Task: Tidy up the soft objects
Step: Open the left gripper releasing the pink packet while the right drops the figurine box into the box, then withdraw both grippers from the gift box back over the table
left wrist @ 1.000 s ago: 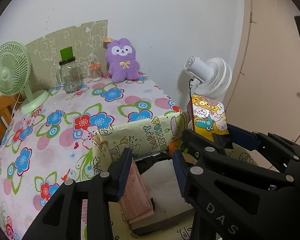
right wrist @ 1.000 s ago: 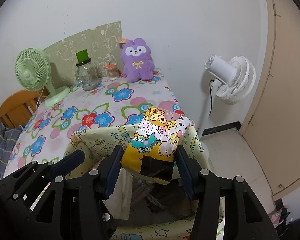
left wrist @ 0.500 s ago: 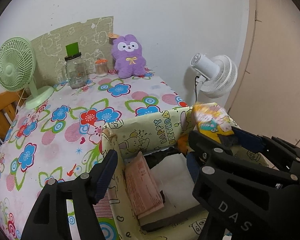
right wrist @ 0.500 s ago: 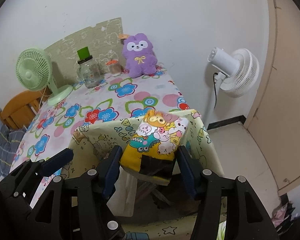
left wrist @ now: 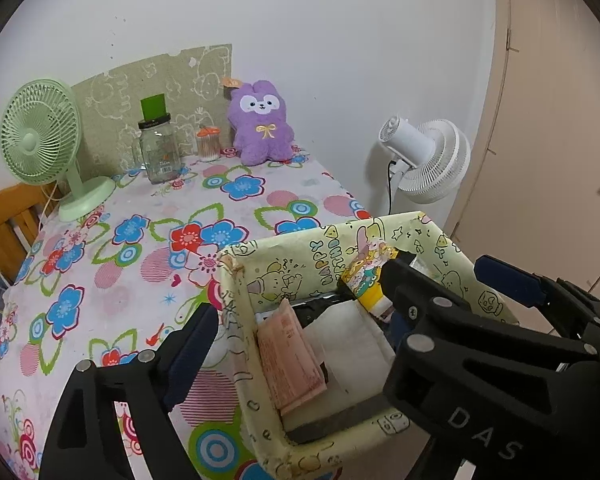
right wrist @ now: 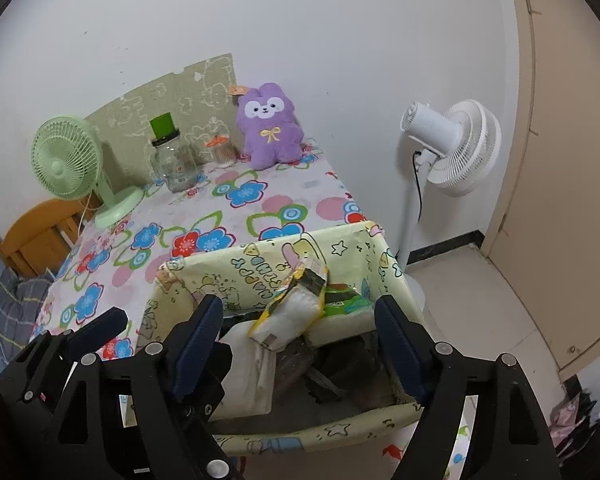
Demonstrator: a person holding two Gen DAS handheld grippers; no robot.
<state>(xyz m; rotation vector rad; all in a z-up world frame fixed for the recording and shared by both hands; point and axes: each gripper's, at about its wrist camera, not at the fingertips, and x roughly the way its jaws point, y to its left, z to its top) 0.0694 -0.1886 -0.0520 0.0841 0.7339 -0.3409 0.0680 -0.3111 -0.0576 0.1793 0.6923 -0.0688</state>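
a second before, the right gripper (right wrist: 300, 322) had pinched the yellow cartoon packet (right wrist: 294, 312); now its jaws were opening, pads clear, and the packet had dropped, lying tilted inside the pale yellow fabric box (right wrist: 260, 264). the left gripper (left wrist: 300, 320) had been narrow over the box's contents; its jaws were opening too, spread wide astride the box's left wall, pinching nothing. in the box sat a pink booklet (left wrist: 290, 358), white folded cloth (left wrist: 352, 340) and dark items. the purple plush (left wrist: 260, 122) remained at the table's far edge by the wall.
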